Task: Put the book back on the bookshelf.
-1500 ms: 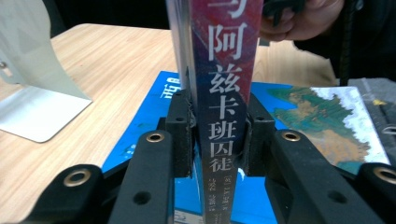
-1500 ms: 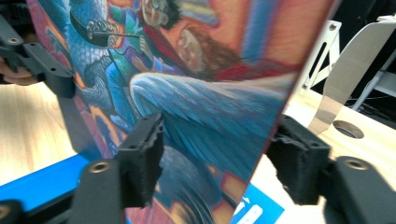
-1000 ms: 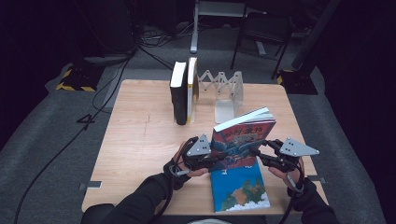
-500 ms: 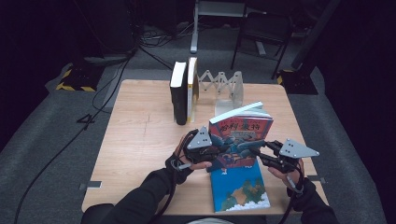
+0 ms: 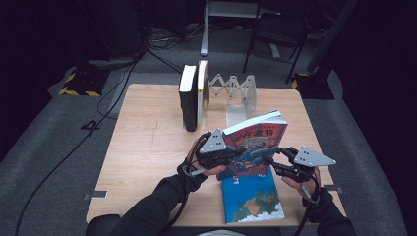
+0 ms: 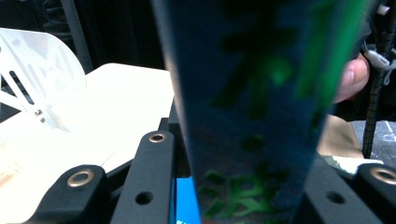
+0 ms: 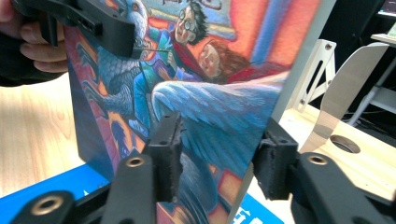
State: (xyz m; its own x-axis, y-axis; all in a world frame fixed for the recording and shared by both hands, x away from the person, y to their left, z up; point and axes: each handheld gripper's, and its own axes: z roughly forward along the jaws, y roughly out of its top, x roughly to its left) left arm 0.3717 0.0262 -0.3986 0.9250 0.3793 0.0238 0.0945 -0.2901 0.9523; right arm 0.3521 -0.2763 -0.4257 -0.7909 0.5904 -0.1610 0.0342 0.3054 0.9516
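A red-covered picture book [image 5: 255, 142] stands nearly upright above the table [image 5: 147, 142], held between both grippers. My left gripper [image 5: 236, 160] is shut on its dark blue spine [image 6: 252, 116]; its jaws have just been closing on it. My right gripper [image 7: 217, 154] has the book's front cover [image 7: 210, 93] and back between its pads, touching both. Its jaws have just been opening a little. The left gripper [image 7: 93, 23] also shows at the book's far edge in the right gripper view. A blue book [image 5: 251, 199] lies flat under the raised one.
Two upright books [image 5: 188, 98] lean together at the back of the table beside a white folding rack [image 5: 236, 91] with metal bookends [image 7: 341, 98]. Chairs and cables sit on the dark floor beyond the table.
The red book has tipped up from a lean to almost upright and risen slightly with the left gripper. The right gripper has stayed in place.
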